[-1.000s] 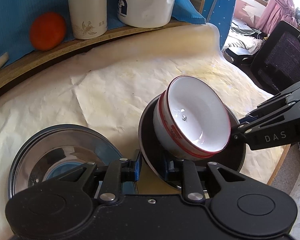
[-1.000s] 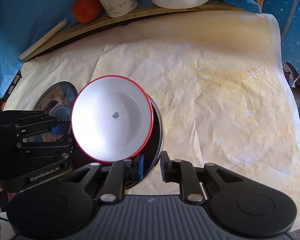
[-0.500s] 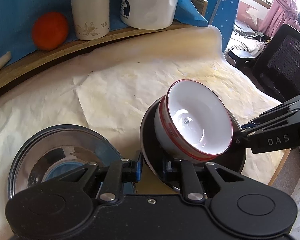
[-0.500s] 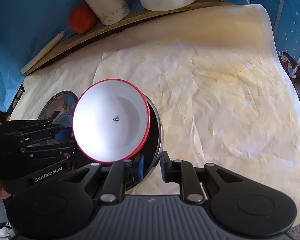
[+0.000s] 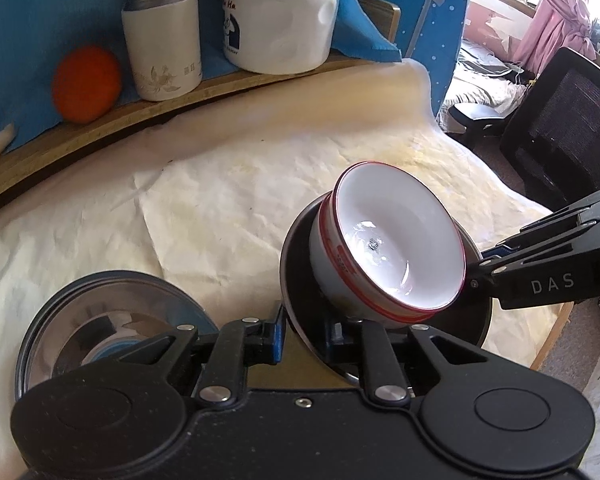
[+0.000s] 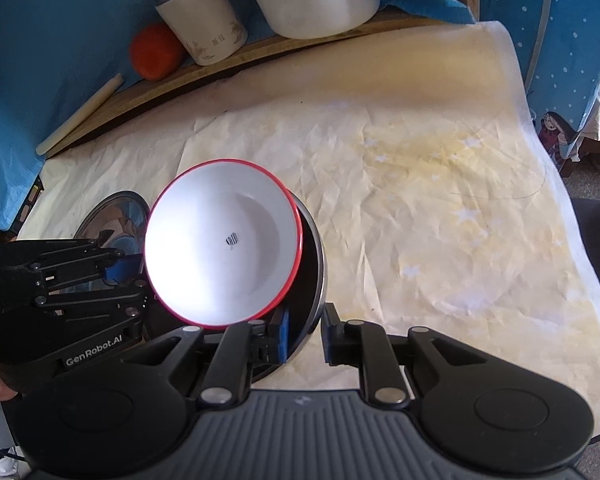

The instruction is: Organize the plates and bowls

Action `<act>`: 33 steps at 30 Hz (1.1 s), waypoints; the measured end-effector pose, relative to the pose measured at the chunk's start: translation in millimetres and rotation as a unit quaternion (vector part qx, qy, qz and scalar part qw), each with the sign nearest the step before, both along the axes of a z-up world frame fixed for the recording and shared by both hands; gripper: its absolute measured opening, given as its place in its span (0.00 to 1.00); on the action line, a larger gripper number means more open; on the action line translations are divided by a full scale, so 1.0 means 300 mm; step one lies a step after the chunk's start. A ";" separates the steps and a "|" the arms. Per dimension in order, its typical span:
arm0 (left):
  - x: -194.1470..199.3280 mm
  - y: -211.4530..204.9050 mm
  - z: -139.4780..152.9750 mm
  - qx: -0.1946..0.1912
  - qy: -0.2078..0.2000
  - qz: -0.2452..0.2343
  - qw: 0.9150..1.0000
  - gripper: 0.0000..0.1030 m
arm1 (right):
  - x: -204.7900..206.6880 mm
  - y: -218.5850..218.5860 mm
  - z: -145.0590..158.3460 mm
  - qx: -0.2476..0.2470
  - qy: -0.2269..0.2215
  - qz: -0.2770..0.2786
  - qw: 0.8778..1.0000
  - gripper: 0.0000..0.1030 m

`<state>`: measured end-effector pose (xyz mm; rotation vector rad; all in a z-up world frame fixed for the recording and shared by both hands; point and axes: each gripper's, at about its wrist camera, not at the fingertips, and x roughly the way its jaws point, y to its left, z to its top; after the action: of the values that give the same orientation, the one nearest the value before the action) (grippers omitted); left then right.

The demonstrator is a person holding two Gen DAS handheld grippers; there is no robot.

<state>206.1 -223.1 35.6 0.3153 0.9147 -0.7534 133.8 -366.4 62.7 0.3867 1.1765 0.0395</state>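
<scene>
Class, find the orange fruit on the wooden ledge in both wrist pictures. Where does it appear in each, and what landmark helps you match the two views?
Left wrist view: the orange fruit is upper left, on the ledge, left of the white flask.
Right wrist view: the orange fruit is upper left of centre, again left of the white flask.
Shared landmark: the white flask.

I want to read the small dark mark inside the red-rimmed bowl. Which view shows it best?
The right wrist view: it looks almost straight down into the red-rimmed bowl, so the mark sits plainly on evenly lit white. The left wrist view sees the bowl from the side and tilted, with the mark small amid bright reflections.
</scene>
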 end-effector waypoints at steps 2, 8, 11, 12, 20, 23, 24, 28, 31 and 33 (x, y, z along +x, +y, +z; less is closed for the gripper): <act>0.000 0.000 0.009 -0.003 -0.001 0.000 1.000 0.18 | 0.000 -0.004 0.011 0.000 -0.004 0.000 1.000 0.18; -0.002 0.018 0.041 -0.011 -0.008 0.006 1.000 0.18 | 0.006 0.002 0.046 -0.003 -0.016 0.004 1.000 0.18; -0.003 0.030 0.054 -0.015 -0.011 0.009 1.000 0.18 | 0.009 0.010 0.058 -0.003 -0.021 0.006 1.000 0.18; -0.002 0.033 0.057 -0.016 -0.011 0.010 1.000 0.18 | 0.009 0.013 0.060 -0.004 -0.022 0.007 1.000 0.18; -0.005 0.075 0.085 -0.020 -0.017 0.024 0.999 0.18 | 0.019 0.049 0.071 -0.004 -0.032 0.014 0.999 0.18; 0.000 0.092 0.093 -0.021 -0.019 0.031 0.999 0.17 | 0.030 0.064 0.079 -0.003 -0.033 0.018 0.999 0.18; 0.001 0.099 0.095 -0.022 -0.020 0.033 0.999 0.17 | 0.033 0.069 0.082 -0.003 -0.034 0.020 0.999 0.18; 0.006 0.129 0.104 -0.026 -0.021 0.041 0.999 0.17 | 0.047 0.094 0.097 -0.004 -0.038 0.027 0.999 0.18; 0.008 0.156 0.109 -0.027 -0.022 0.048 0.998 0.17 | 0.059 0.116 0.103 -0.002 -0.040 0.033 0.999 0.18; 0.012 0.182 0.113 -0.029 -0.021 0.055 0.998 0.17 | 0.067 0.133 0.101 0.000 -0.041 0.039 0.998 0.18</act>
<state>209.6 -168.6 69.4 0.2266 0.8610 -0.6683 153.9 -326.6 93.0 0.3355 1.1091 0.1212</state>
